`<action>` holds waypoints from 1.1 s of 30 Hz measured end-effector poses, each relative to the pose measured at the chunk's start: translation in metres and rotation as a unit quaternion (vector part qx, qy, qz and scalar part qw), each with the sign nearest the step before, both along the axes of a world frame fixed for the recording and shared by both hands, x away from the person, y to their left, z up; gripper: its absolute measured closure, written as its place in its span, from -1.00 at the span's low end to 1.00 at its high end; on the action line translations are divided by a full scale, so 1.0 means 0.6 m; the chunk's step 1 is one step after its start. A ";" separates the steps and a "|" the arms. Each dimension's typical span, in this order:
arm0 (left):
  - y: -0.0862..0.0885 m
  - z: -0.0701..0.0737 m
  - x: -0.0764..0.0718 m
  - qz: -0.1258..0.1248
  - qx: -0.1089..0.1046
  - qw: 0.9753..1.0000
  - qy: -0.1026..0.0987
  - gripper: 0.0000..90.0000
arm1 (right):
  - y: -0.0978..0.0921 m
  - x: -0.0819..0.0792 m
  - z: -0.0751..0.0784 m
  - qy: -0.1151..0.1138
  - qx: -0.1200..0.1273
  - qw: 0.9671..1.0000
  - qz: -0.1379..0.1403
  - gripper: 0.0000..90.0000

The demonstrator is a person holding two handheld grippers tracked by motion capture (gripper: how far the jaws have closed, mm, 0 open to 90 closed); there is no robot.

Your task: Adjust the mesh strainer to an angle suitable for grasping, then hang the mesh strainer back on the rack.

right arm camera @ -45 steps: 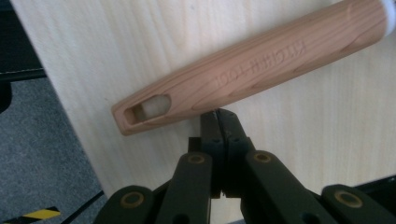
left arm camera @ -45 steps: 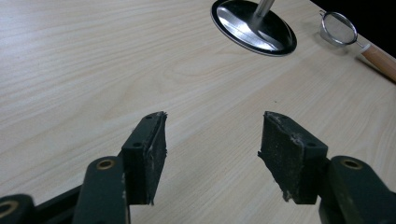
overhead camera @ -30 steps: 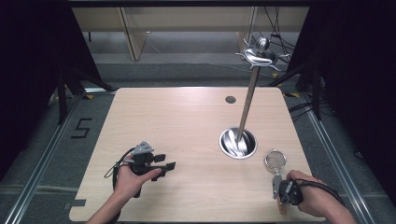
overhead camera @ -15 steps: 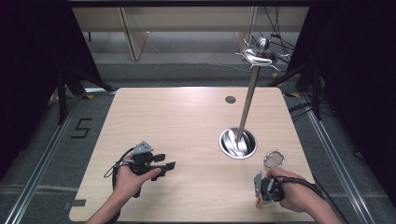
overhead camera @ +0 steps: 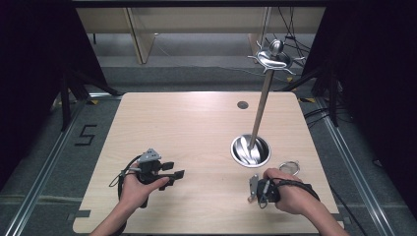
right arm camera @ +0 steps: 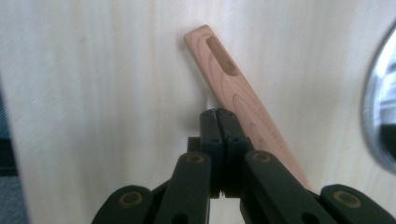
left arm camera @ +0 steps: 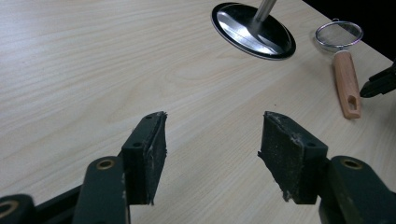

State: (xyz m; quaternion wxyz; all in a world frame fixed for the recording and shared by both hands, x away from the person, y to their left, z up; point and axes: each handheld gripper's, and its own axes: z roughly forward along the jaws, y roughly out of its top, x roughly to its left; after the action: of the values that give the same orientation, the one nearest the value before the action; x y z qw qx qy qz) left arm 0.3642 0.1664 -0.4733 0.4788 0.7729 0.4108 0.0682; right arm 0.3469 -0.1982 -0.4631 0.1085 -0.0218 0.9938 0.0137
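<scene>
Change: over the last second the right gripper (overhead camera: 253,189) has swung away from the strainer (overhead camera: 291,167) toward the person's side of the worktop (overhead camera: 196,128); the left gripper (overhead camera: 172,174) has not moved.
Meaning: judged from this, the strainer is not gripped and a fresh approach is needed.
Right fingers: pressed together on nothing; the strainer's wooden handle (right arm camera: 233,79) lies just beside their tips, slanting ahead. Whether it touches them is unclear.
Left fingers: spread wide (left arm camera: 149,149), empty, above bare worktop; the strainer (left arm camera: 345,74) lies far ahead to their right, near the stand base (left arm camera: 254,30).
</scene>
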 end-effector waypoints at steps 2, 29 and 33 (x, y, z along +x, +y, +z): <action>-0.001 0.000 0.000 0.002 -0.002 1.000 0.000 -0.12 | 0.011 0.009 0.001 -0.011 0.007 1.000 -0.011 1.00; -0.004 -0.001 0.001 -0.002 0.000 1.000 0.001 -0.12 | -0.071 0.047 0.073 -0.021 0.050 0.995 -0.084 0.32; -0.011 -0.001 0.000 -0.003 -0.001 1.000 0.002 -0.12 | -0.082 0.058 0.071 -0.006 0.030 0.996 -0.084 0.26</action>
State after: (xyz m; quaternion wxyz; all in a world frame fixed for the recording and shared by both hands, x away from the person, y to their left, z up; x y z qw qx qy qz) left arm 0.3644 0.1598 -0.4741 0.4790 0.7736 0.4097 0.0651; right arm 0.3819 -0.2473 -0.4203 0.1159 0.0651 0.9905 0.0343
